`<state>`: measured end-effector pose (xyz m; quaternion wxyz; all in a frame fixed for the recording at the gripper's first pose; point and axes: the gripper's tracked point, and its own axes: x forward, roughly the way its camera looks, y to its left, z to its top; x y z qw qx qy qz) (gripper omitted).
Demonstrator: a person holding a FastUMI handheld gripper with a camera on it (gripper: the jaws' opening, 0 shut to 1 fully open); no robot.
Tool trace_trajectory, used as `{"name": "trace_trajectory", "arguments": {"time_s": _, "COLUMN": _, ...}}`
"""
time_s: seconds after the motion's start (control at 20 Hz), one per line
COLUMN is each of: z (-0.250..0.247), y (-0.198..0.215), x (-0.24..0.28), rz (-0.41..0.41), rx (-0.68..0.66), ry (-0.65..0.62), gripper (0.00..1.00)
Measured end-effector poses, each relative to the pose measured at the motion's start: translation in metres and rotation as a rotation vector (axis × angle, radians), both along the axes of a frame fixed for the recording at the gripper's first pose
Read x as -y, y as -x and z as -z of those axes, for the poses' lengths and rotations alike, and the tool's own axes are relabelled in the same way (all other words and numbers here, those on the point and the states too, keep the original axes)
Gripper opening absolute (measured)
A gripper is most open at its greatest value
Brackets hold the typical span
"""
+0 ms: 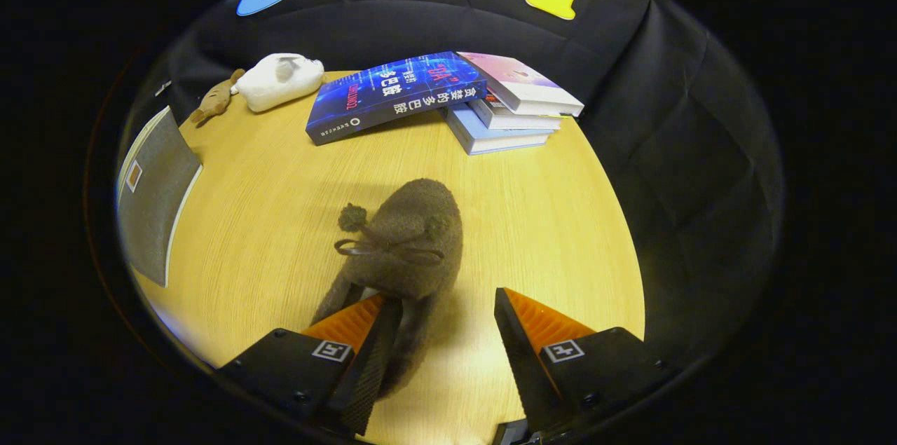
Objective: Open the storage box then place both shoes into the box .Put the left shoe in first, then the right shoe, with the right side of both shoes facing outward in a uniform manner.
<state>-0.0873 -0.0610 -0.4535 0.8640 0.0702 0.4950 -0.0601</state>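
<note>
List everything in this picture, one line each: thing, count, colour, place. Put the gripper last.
fuzzy shoe: one, grey-brown with a bow and pompoms, on the table between and just ahead of the fingers, its rear end against one finger.
books: about four, one dark blue, the others pale blue, white and pink, stacked loosely beyond the shoe at the table's far edge.
white plush item: one, white, far corner of the table beside the books.
brown plush toy: one, tan, next to the white plush item.
grey box: one, grey, at the table's side edge.
table: one, light wood.
gripper: one, fingers apart, straddling the shoe's rear end, not clamped.
</note>
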Motion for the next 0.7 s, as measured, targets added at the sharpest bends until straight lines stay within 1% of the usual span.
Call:
{"name": "trace_trajectory", "arguments": {"time_s": 0.1, "z": 0.01, "y": -0.008, "x": -0.003, "rz": -0.003, "rx": -0.014, "ry": -0.005, "gripper": 0.71}}
{"name": "trace_trajectory", "arguments": {"time_s": 0.15, "z": 0.015, "y": -0.009, "x": -0.005, "rz": -0.001, "rx": -0.023, "ry": -0.013, "gripper": 0.55}}
{"name": "trace_trajectory", "arguments": {"time_s": 0.2, "z": 0.019, "y": -0.009, "x": -0.006, "rz": -0.003, "rx": -0.036, "ry": -0.011, "gripper": 0.49}}
{"name": "trace_trajectory", "arguments": {"time_s": 0.25, "z": 0.022, "y": -0.009, "x": -0.003, "rz": 0.001, "rx": -0.042, "ry": 0.006, "gripper": 0.33}}
{"name": "trace_trajectory", "arguments": {"time_s": 0.3, "z": 0.021, "y": -0.01, "x": 0.0, "rz": 0.014, "rx": -0.038, "ry": 0.017, "gripper": 0.27}}
{"name": "trace_trajectory", "arguments": {"time_s": 0.35, "z": 0.02, "y": -0.01, "x": 0.0, "rz": 0.028, "rx": -0.03, "ry": 0.013, "gripper": 0.09}}
{"name": "trace_trajectory", "arguments": {"time_s": 0.4, "z": 0.018, "y": -0.009, "x": -0.002, "rz": 0.033, "rx": -0.029, "ry": 0.003, "gripper": 0.08}}
{"name": "trace_trajectory", "arguments": {"time_s": 0.5, "z": 0.01, "y": -0.007, "x": -0.003, "rz": 0.043, "rx": -0.021, "ry": -0.014, "gripper": 0.07}}
{"name": "trace_trajectory", "arguments": {"time_s": 0.7, "z": -0.027, "y": -0.009, "x": -0.01, "rz": 0.074, "rx": 0.044, "ry": -0.048, "gripper": 0.07}}
